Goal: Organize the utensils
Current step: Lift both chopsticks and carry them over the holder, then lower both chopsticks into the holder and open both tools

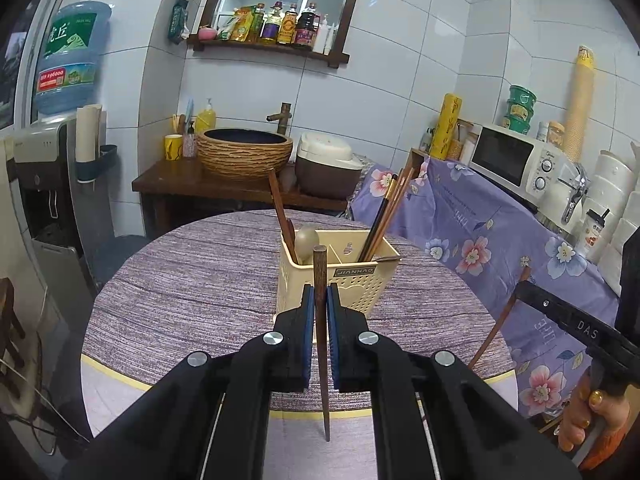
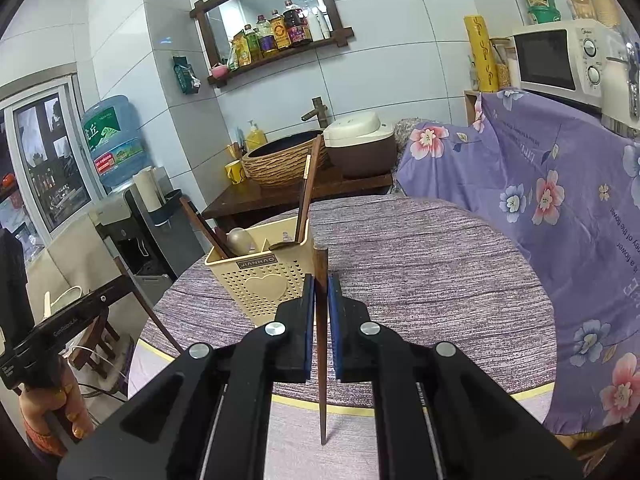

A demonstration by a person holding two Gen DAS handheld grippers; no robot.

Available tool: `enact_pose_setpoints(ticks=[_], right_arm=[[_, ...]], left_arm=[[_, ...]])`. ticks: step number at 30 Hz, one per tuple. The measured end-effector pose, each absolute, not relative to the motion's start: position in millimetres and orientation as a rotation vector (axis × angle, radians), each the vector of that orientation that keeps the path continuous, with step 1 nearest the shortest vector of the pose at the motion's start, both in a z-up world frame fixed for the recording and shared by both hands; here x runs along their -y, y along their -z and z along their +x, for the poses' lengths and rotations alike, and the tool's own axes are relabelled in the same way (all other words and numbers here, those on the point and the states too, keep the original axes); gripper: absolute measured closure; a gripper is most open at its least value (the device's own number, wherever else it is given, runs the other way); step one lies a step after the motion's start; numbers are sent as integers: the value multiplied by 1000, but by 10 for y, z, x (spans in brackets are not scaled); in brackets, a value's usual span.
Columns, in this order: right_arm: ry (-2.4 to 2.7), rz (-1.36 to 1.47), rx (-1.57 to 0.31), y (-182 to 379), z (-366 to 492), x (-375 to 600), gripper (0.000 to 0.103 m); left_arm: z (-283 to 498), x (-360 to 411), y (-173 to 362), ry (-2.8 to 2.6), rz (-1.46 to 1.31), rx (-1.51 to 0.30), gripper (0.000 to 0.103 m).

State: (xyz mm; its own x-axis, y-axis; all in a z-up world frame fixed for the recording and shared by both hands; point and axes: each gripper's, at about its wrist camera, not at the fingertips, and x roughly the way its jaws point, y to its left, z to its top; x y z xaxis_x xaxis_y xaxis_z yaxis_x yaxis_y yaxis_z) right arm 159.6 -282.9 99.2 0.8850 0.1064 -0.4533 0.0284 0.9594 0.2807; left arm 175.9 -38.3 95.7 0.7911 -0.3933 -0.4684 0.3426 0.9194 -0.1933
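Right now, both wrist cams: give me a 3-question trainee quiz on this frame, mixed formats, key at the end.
1. True or false: the left gripper is empty.
2. What does the right gripper hold? A) spoon B) brown chopstick C) nothing
3. Fill in: the cream utensil caddy stands on the round ____.

Key: 1 false, it clamps a dark chopstick. 2 B. 3 table.

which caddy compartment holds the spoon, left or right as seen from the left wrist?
The left compartment of the cream utensil caddy: the beige spoon sits there with one brown chopstick; the right holds only chopsticks.
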Motion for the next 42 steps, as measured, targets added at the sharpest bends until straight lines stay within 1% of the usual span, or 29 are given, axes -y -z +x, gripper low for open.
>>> enact_pose_setpoints(ticks=[4, 8, 12, 15, 18, 21, 24, 27, 33, 37, 42], right_arm=[[-52, 274, -478, -1068, 1620, 2836, 95], [-68, 229, -461, -1318, 1706, 2802, 95], [-48, 148, -389, -1796, 1882, 2763, 95], [-37, 138, -321, -2204, 2042, 2765, 95], [-36, 153, -244, -2569, 2200, 2743, 95], [-42, 161, -207, -2754, 2403, 2657, 95], [-55, 175, -218, -2694, 2611, 2556, 95], [-61, 178, -250, -2426, 2832, 2443, 95], [-73, 179, -372, -1751, 3131, 2328, 95], [-72, 186, -421, -1475, 3220, 2338, 95], [-58, 188, -419, -1370, 3244, 2382, 95]], left_arm=[[1772, 363, -1052, 409, -104, -515, 95], [1829, 343, -1333, 409, -101, -473, 95], [1990, 358, -1767, 387, -102, -399, 95], [2154, 398, -2099, 356, -106, -342, 95], [2340, 477, -2325, 327, -107, -310, 95], [2530, 569, -2399, 312, -110, -303, 95], [2685, 649, -2278, 304, -114, -318, 95], [2795, 709, -2026, 293, -110, -349, 95], [2907, 781, -1443, 288, -73, -442, 95], [2944, 750, -1129, 285, -73, -500, 95], [2971, 723, -1020, 282, -65, -514, 95]])
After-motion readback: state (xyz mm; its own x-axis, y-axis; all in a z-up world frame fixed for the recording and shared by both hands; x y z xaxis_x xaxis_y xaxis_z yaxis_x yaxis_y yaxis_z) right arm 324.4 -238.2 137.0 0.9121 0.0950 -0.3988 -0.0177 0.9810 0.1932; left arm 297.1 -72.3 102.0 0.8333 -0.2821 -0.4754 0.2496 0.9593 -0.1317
